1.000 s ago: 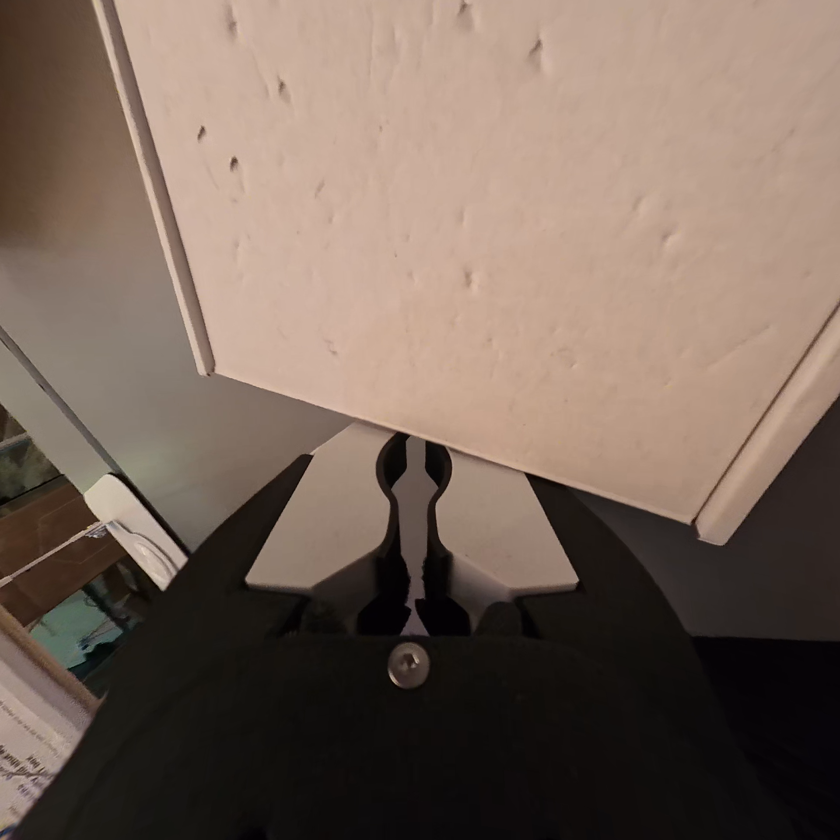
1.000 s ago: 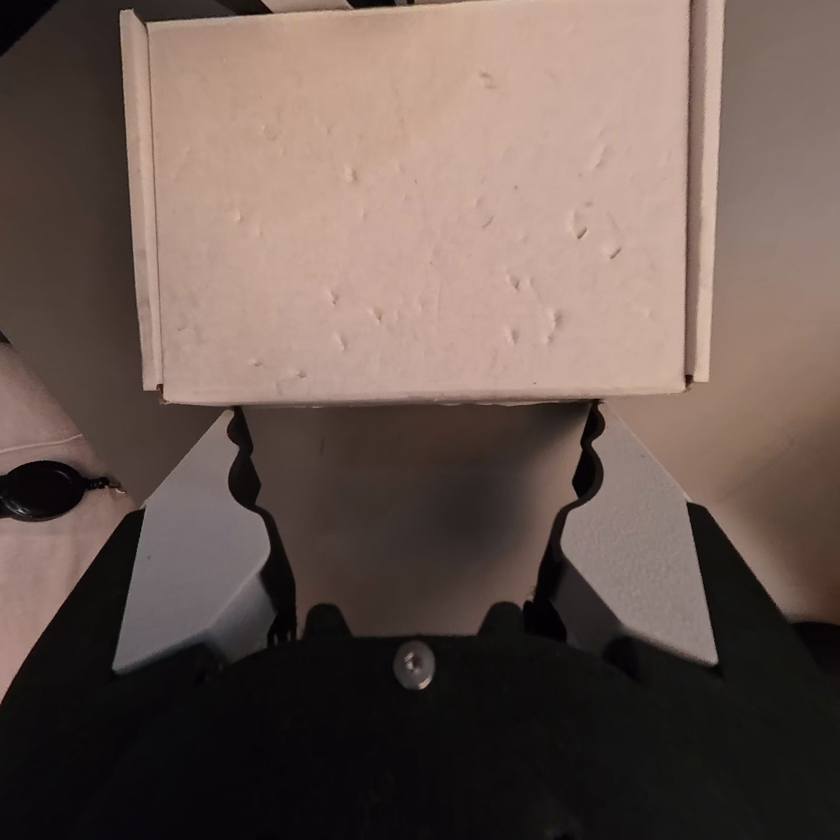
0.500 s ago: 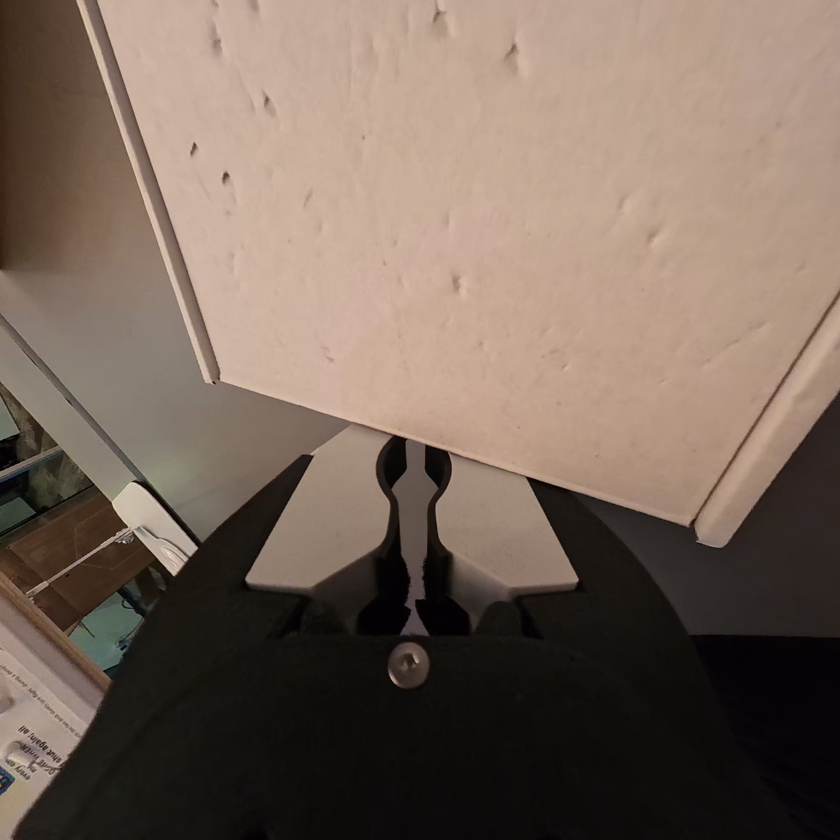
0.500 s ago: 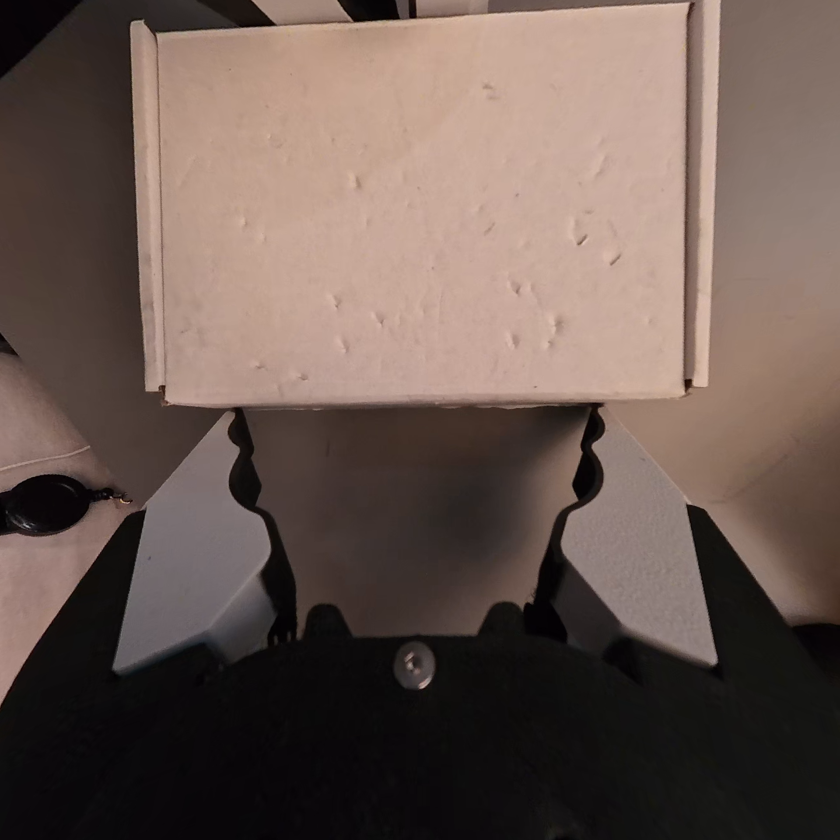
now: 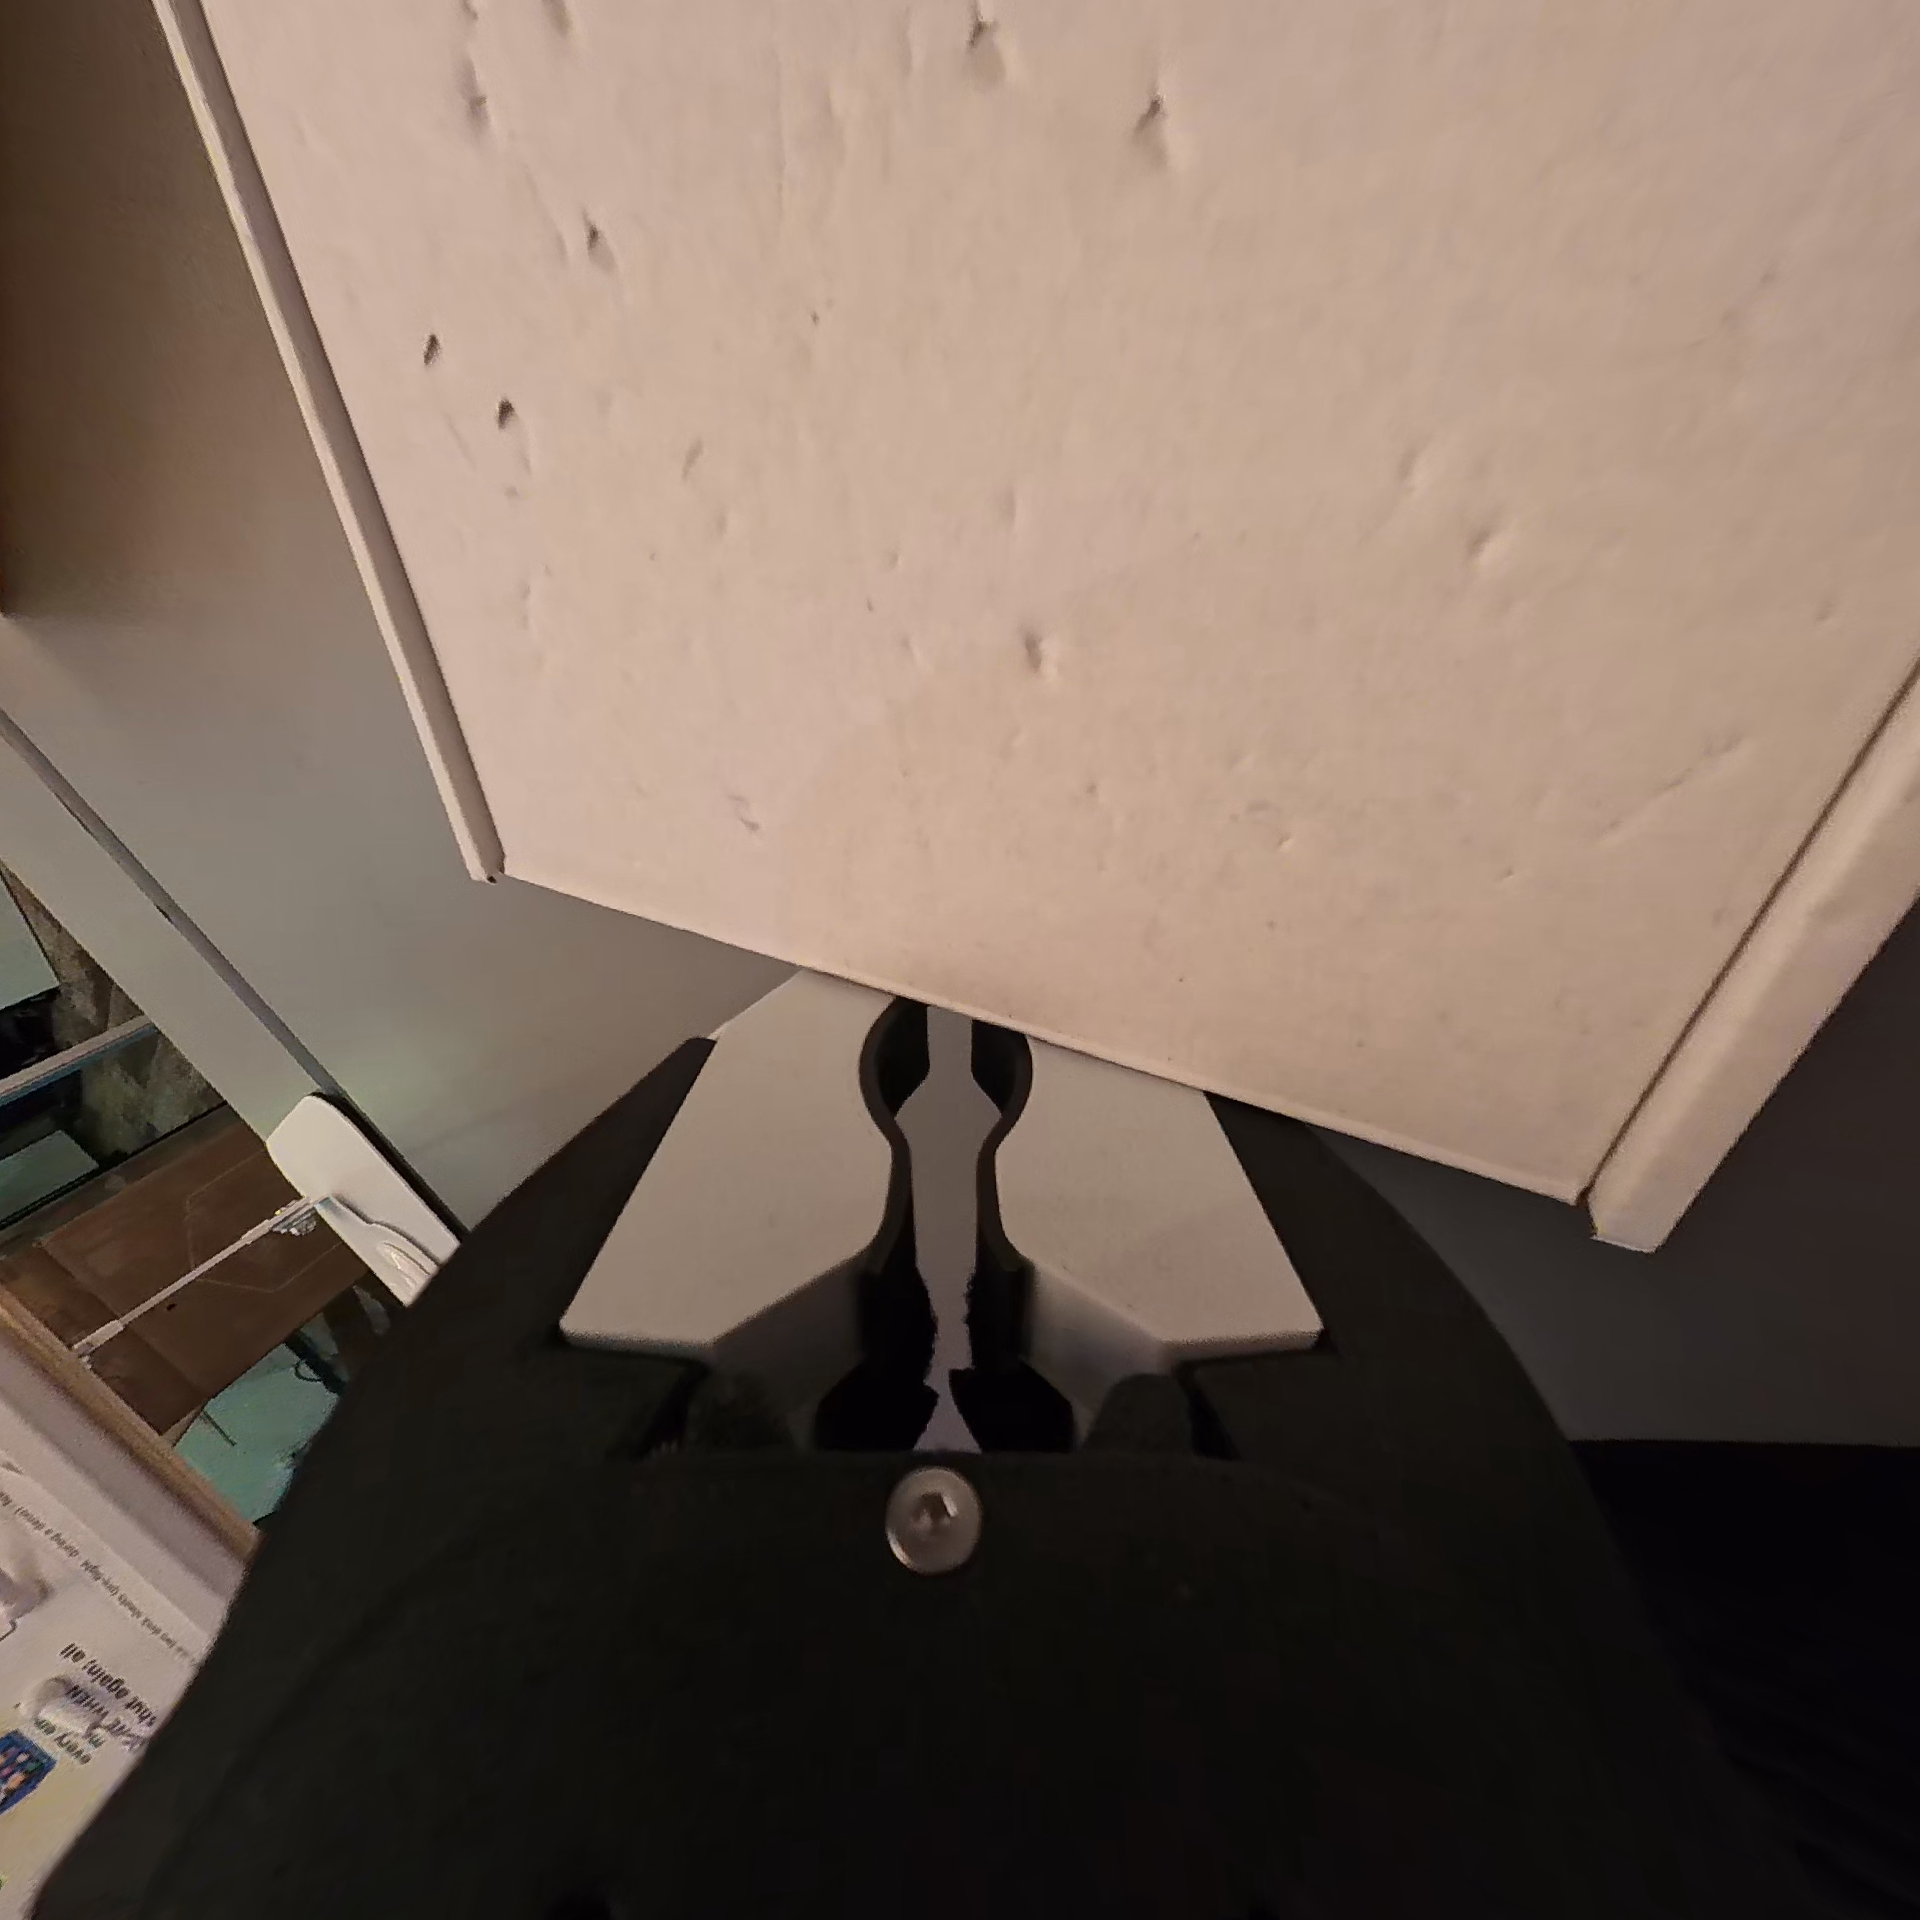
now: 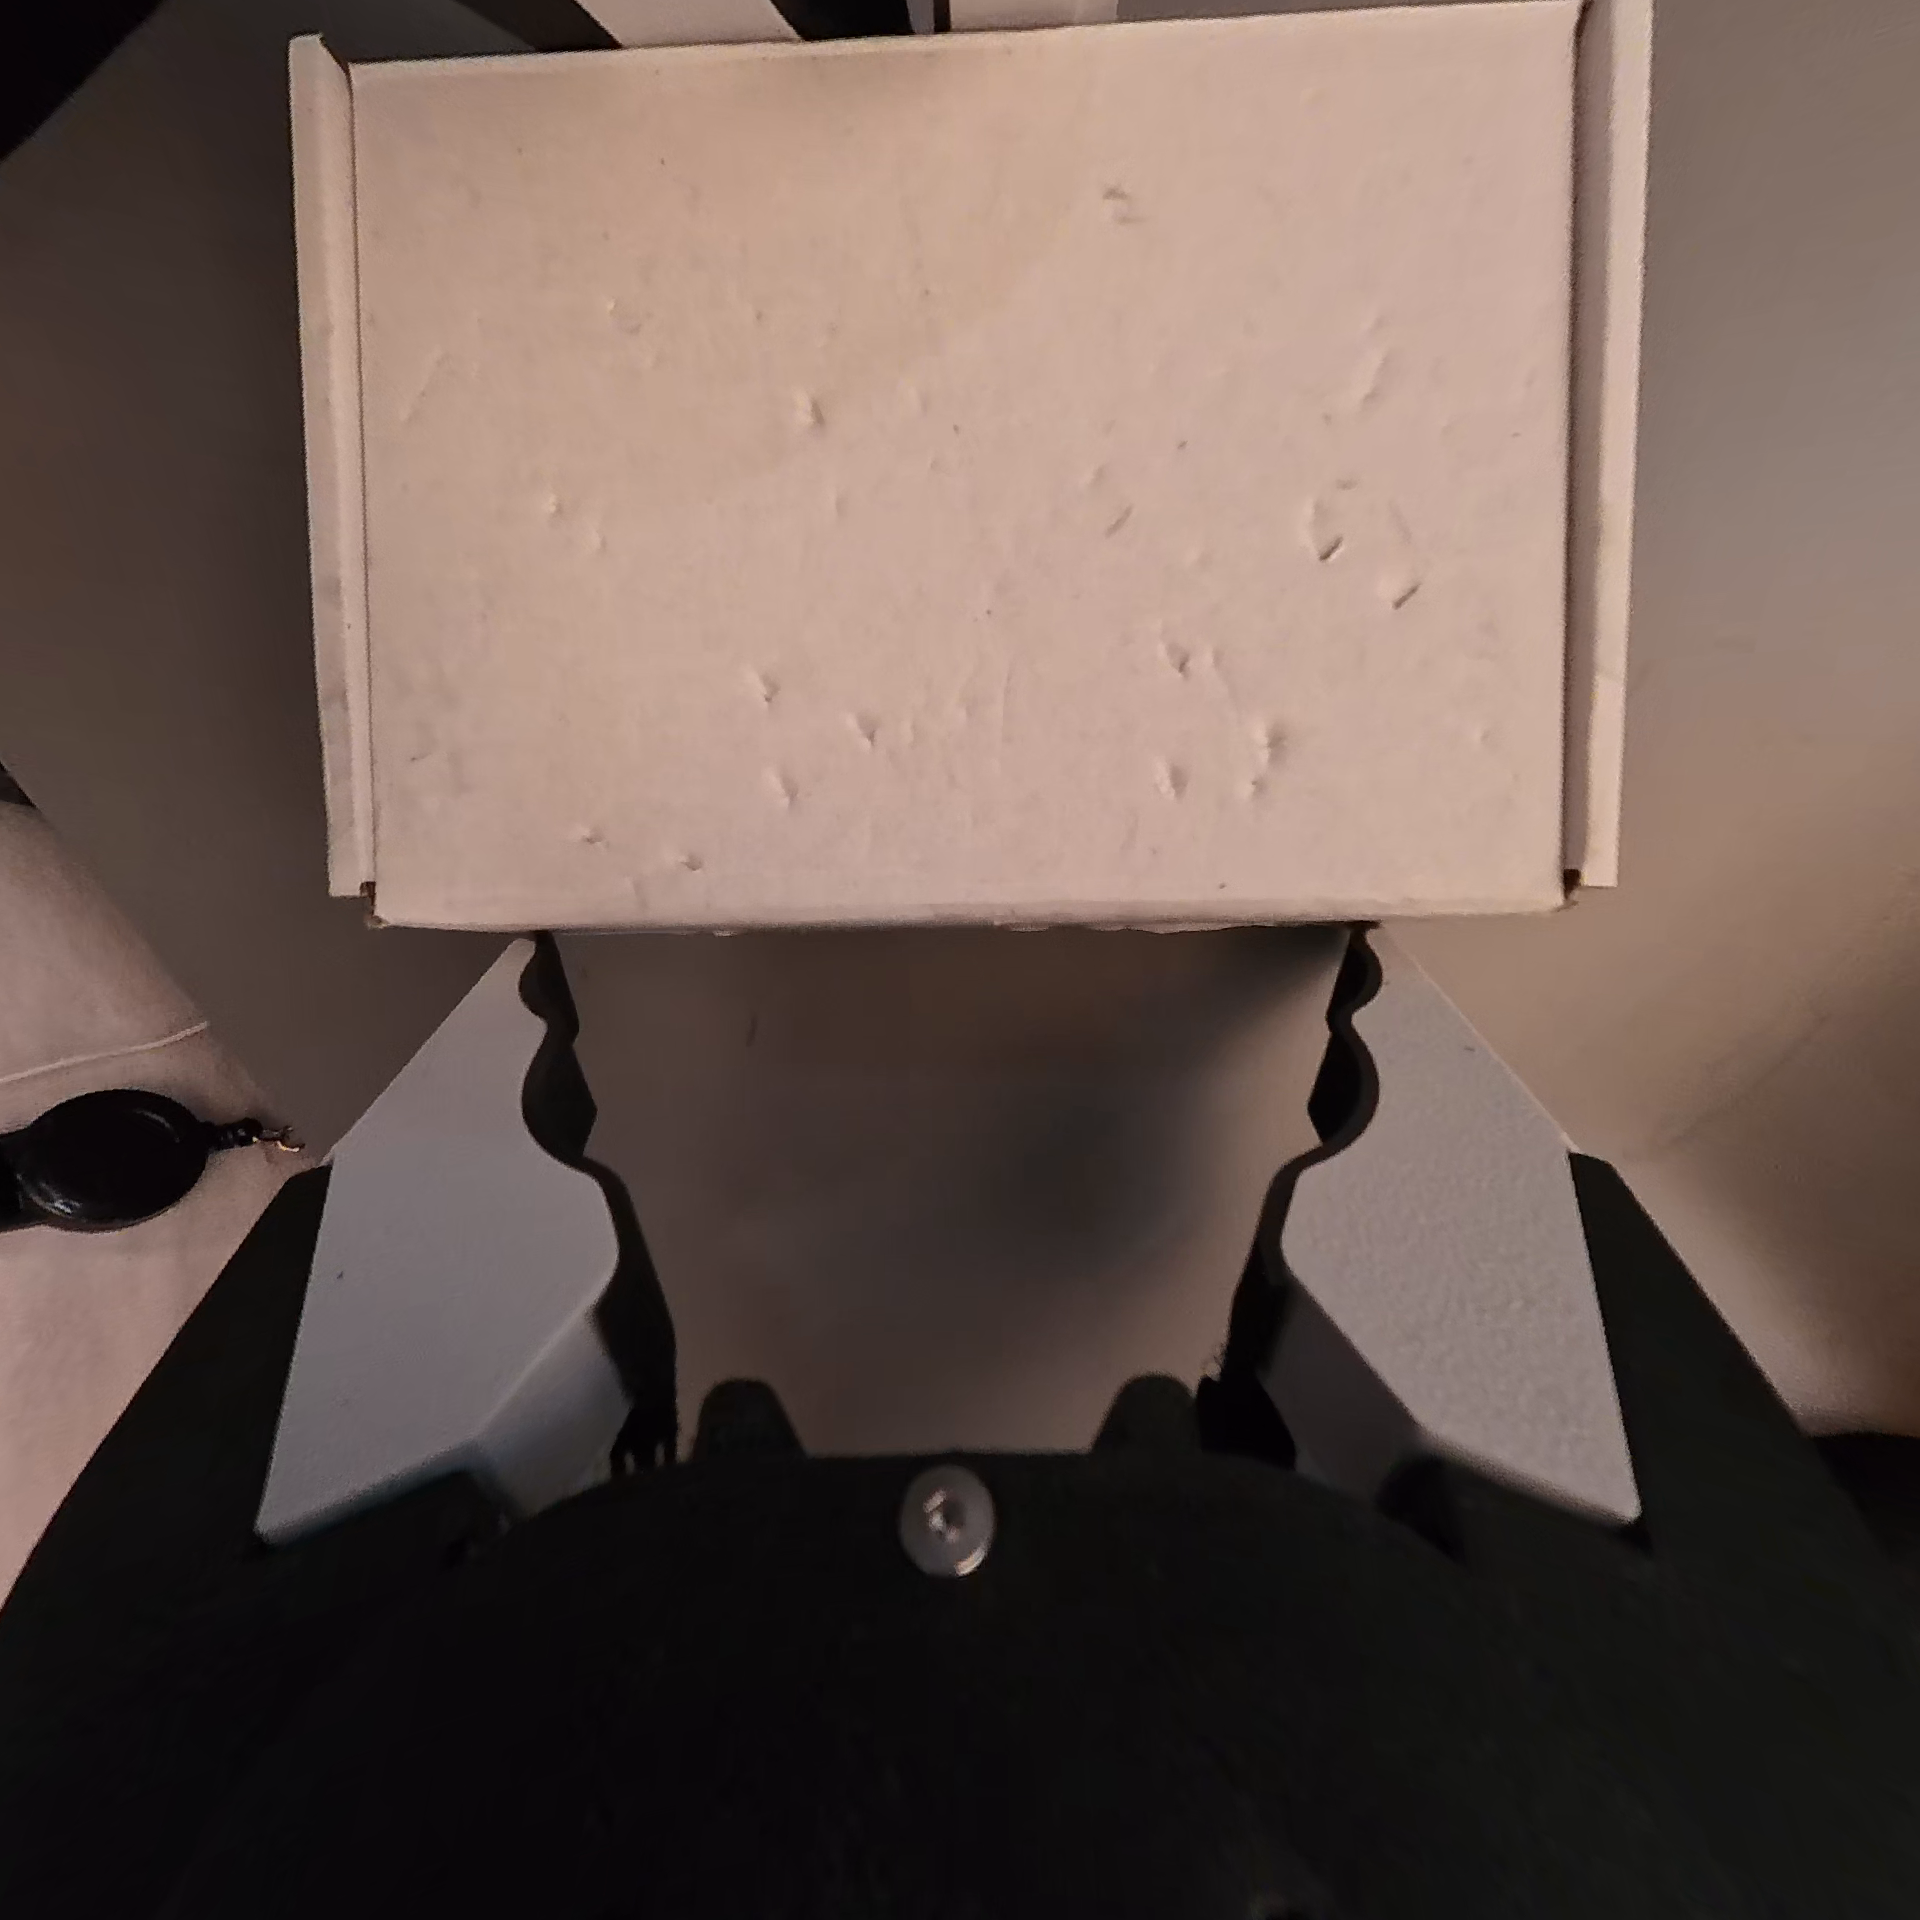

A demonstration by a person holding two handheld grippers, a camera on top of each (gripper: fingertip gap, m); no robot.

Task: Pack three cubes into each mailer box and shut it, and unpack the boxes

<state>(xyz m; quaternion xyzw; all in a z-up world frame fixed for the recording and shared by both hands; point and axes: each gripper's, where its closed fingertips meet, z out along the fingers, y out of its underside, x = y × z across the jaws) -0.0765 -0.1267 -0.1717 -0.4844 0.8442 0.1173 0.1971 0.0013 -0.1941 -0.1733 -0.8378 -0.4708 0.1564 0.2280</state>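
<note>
A white cardboard mailer box [image 5: 1039, 468] with its dented lid shut fills the left wrist view. My left gripper [image 5: 948, 1023] is shut at the box's near edge, with a thin pale strip of the box between the fingers; the fingertips are hidden under that edge. In the right wrist view a shut white mailer box [image 6: 966, 468] lies on a pale surface [image 6: 1766, 520]. My right gripper [image 6: 948, 935] is wide open and empty, with one fingertip near each front corner. No cubes are in view.
A black badge reel [image 6: 94, 1164] lies on pale cloth at the left of the right wrist view. In the left wrist view a white object [image 5: 353, 1205], wooden furniture and a printed sheet [image 5: 62, 1704] show below the box at the lower left. The gap from one gripper's tips to the other's is roughly 12 centimeters.
In the right wrist view the box has slid slightly down the frame, so its far edge now shows. In the left wrist view the background has shifted a little. Both grippers keep their states.
</note>
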